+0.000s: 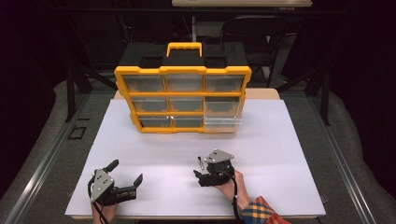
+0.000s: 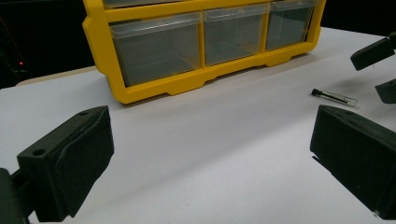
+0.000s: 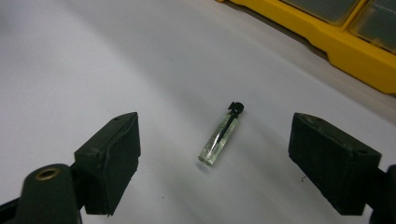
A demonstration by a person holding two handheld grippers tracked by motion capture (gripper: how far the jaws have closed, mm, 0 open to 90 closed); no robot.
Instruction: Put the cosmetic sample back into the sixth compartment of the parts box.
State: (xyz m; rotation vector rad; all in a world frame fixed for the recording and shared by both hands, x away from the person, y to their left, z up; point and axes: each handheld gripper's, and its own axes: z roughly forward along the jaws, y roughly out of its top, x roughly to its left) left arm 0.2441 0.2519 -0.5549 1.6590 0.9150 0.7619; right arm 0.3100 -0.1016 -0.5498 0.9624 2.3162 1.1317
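A small clear glass vial point(image 3: 220, 137) with a black cap lies flat on the white tabletop. My right gripper point(image 3: 215, 161) is open, one jaw on each side of the vial and neither touching it. From above, the right gripper point(image 1: 200, 169) points left near the table's front centre. The left gripper view has the vial point(image 2: 335, 96) at its right, just before the right gripper's jaws point(image 2: 380, 72). My left gripper point(image 1: 125, 172) rests at the front left, open and holding nothing, its jaws point(image 2: 210, 158) wide apart over bare table.
A yellow-framed organizer point(image 1: 183, 69) with clear drawers and a black top stands upright at the back of the white table point(image 1: 280, 154). Its bottom right drawer point(image 1: 223, 122) is pulled out a little. A dark chair point(image 1: 254, 28) stands behind the table.
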